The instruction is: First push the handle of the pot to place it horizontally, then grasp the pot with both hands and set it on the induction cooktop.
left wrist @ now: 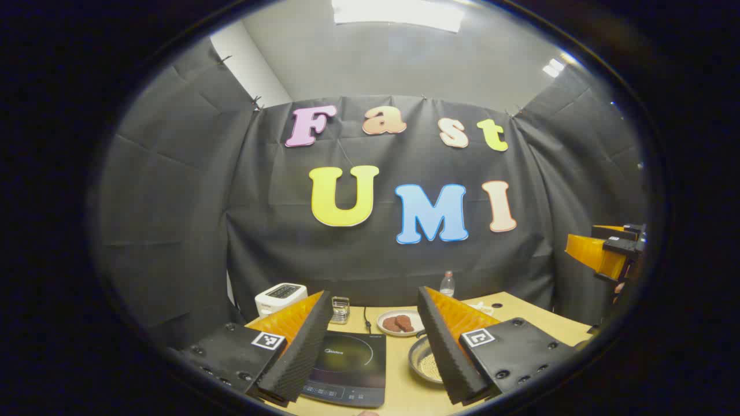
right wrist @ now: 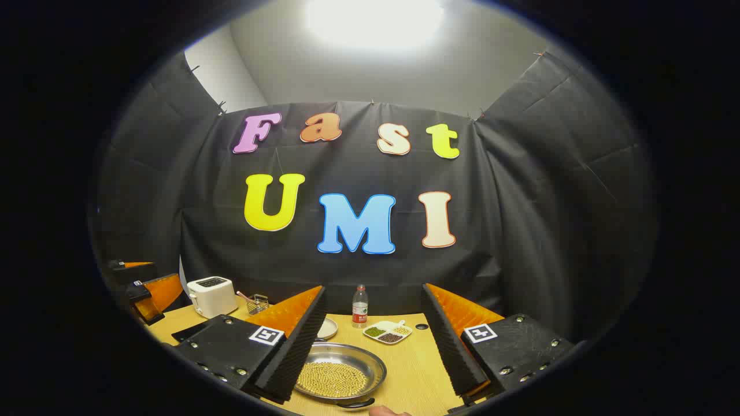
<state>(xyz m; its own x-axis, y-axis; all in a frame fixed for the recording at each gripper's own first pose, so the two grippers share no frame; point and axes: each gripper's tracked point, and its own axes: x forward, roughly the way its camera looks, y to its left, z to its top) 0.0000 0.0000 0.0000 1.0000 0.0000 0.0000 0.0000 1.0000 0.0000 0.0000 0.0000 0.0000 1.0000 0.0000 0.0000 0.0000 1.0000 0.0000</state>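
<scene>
1. Presently, the left gripper (left wrist: 376, 341) hangs above the table (left wrist: 537, 320) with its jaws wide apart, holding nothing.
2. The right gripper (right wrist: 376, 341) likewise has its jaws spread and holds nothing.
3. The pot (right wrist: 341, 378), filled with beans, sits on the table between the right gripper's fingers, with its dark handle (right wrist: 355, 404) at the near rim.
4. The induction cooktop (left wrist: 347, 367) lies just left of the pot.
5. A toaster (right wrist: 211, 295) and a bottle (right wrist: 359, 306) stand at the back.

left gripper (left wrist: 374, 312): raised above the table, fingers spread wide apart, gripping nothing; it also shows at the far left edge of the right gripper view (right wrist: 144, 292).
right gripper (right wrist: 374, 309): held at about the same height, fingers likewise wide apart and empty; seen at the right edge of the left gripper view (left wrist: 607, 251).
</scene>
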